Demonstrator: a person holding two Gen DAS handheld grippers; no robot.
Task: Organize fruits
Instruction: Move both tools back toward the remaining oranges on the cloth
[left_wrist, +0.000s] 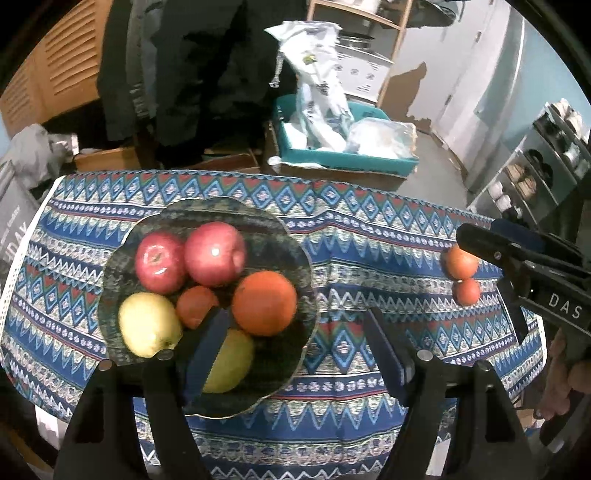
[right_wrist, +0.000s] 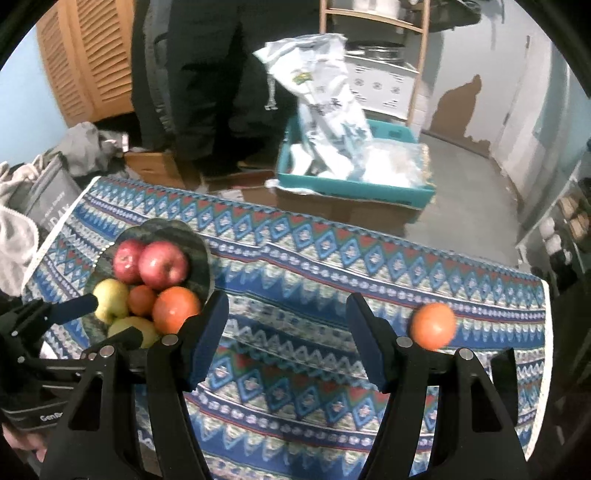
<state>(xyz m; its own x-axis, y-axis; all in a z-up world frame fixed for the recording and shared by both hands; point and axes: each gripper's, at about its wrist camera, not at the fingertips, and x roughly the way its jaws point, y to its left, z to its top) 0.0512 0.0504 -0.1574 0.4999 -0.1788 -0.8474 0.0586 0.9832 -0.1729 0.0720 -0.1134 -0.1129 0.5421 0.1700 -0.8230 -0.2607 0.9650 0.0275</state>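
Right hand-held gripper (right_wrist: 288, 339) hangs released and empty over the table (right_wrist: 295, 258), left hand-held gripper (left_wrist: 295, 354) likewise released above the bowl (left_wrist: 122, 240), so swing right, straddle the orange (right_wrist: 433, 325) near the cloth's edge and squeeze gently before carrying it over.

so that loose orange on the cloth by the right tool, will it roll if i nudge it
Probably. The orange looks round and sits free on the flat tablecloth, near its edge, so a push could send it off. Its skin looks smooth and firm, so the open right tool should grip it without crushing, though it may slip.
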